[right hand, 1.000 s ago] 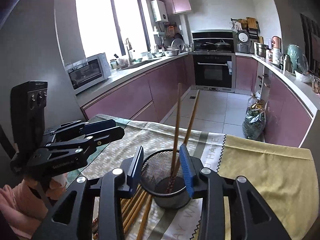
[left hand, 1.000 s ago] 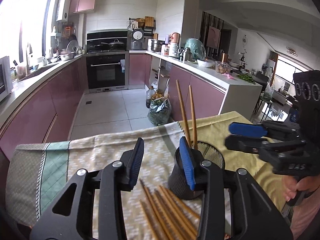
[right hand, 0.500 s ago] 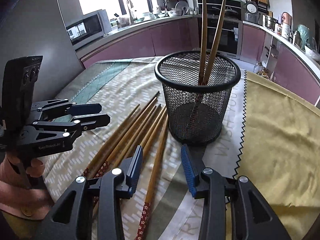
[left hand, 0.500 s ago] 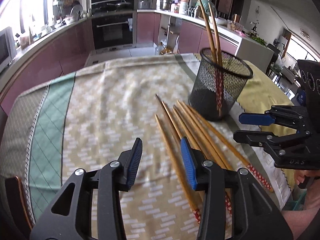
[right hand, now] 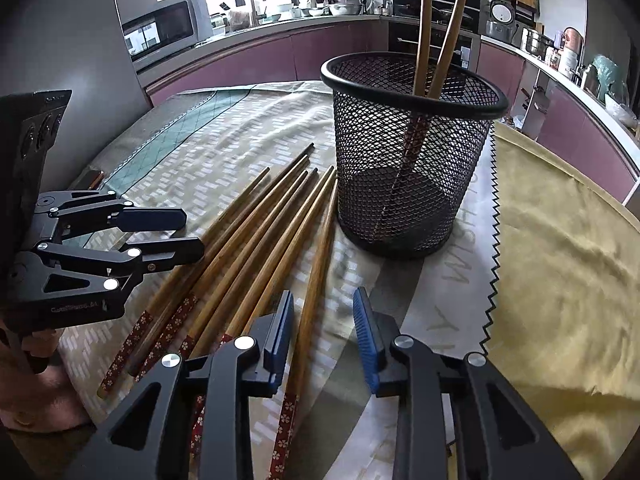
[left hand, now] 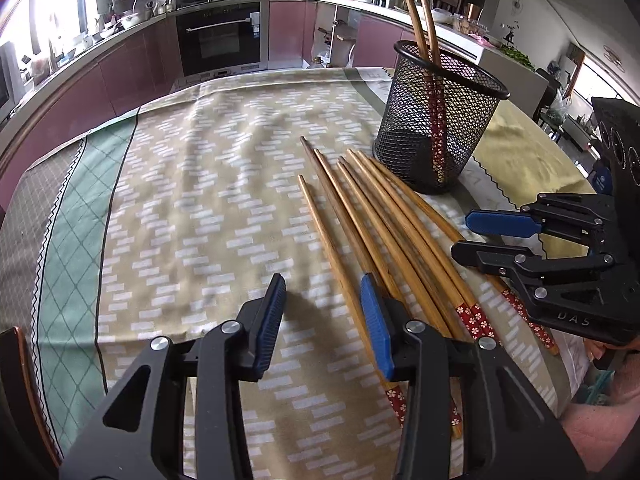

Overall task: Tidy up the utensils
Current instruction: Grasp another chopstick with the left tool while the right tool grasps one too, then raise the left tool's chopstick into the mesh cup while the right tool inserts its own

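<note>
Left gripper (left hand: pixel 322 304) gaping and empty above patterned cloth (left hand: pixel 192 184), right gripper (right hand: pixel 323 320) likewise spread over loose chopsticks (right hand: pixel 256 236), 2 chopsticks (right hand: pixel 436 36) upright in mesh holder (right hand: pixel 412 160)

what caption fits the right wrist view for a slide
Open right tongs over loose chopsticks beside a mesh cup holding two more.
</note>
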Tool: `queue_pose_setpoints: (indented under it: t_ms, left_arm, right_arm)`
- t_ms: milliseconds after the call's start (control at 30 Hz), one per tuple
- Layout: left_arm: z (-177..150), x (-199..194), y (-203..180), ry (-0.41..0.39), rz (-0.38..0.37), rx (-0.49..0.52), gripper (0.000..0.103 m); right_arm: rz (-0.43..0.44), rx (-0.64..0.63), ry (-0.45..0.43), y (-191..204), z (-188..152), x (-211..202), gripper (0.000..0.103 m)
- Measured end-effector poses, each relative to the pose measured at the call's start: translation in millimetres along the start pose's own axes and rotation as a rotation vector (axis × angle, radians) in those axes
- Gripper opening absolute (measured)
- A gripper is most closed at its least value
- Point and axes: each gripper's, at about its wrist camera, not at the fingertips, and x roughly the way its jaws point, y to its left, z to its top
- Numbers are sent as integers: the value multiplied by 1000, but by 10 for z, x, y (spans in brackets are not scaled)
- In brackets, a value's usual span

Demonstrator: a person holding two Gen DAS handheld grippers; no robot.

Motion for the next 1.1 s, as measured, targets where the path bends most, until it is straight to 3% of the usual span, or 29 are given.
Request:
queue_pose_setpoints:
  t_ms: [167, 433, 633, 900, 1100]
  left_arm:
    - [12, 25, -29, 2, 16, 19, 35]
    - [59, 66, -4, 2, 19, -2, 14]
    - [63, 72, 50, 4, 8, -47, 8]
    - [58, -42, 76, -22, 3, -75, 8]
    - [107, -237, 73, -63, -48, -75, 8]
  right_arm:
    - [-8, 0, 1, 25, 30, 38, 23]
    - [12, 18, 1, 41, 74, 76, 10]
    - [38, 62, -5, -13, 79, 76, 6]
    - [66, 103, -33, -107, 65, -32, 6]
    - [124, 106, -70, -97, 64, -194, 6]
